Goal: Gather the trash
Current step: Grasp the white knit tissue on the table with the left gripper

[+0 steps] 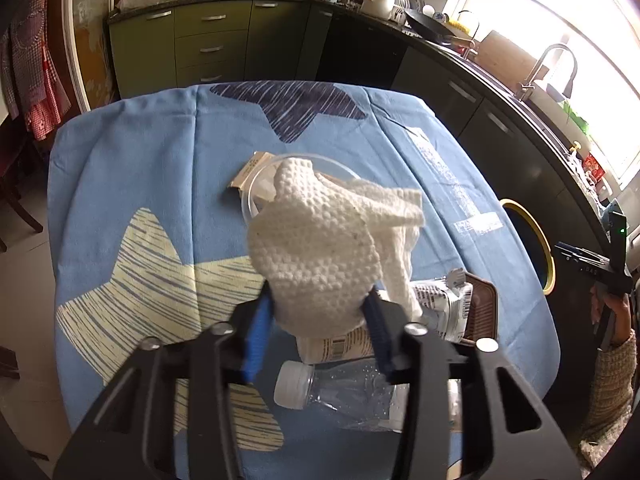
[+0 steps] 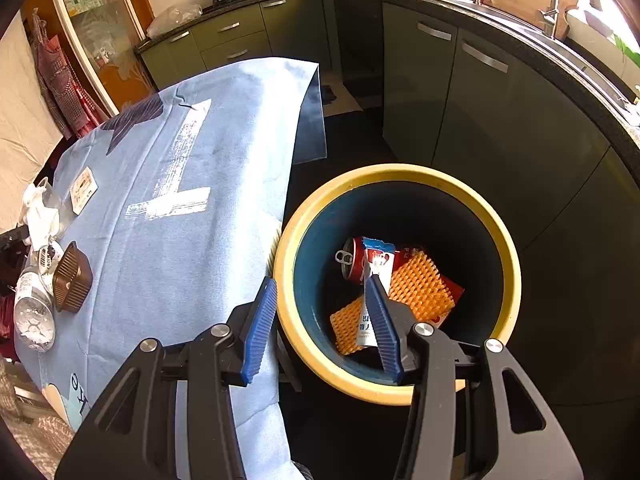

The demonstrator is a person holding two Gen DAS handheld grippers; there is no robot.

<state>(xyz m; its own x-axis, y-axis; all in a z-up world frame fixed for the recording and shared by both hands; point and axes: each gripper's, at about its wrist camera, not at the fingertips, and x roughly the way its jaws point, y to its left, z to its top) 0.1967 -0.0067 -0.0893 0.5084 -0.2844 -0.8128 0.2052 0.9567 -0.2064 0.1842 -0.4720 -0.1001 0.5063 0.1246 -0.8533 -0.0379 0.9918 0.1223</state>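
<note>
Clutter crowds the near end of the blue star-print tablecloth (image 1: 132, 168): a clear plastic bottle (image 1: 340, 394) with a white cap lies just under the left gripper (image 1: 318, 312), a printed paper cup (image 1: 344, 346) on its side and a silver foil wrapper (image 1: 444, 306) sit close behind it, and a brown ribbed tray (image 1: 482, 310) touches the wrapper. The left gripper pinches a crumpled white paper towel (image 1: 320, 248) between its blue pads (image 1: 258, 332), and the towel blocks much of the clear plastic bowl (image 1: 256, 196) and beige card (image 1: 250, 170) beyond. The right gripper (image 2: 326, 322) hangs over the yellow-rimmed bin (image 2: 304, 216) beside the table, jaws apart with nothing between them (its right pad overlaps the view inside). In the bin lie a red drink can (image 2: 352, 258), an orange foam net (image 2: 420, 288) and a white sachet (image 2: 378, 256).
</note>
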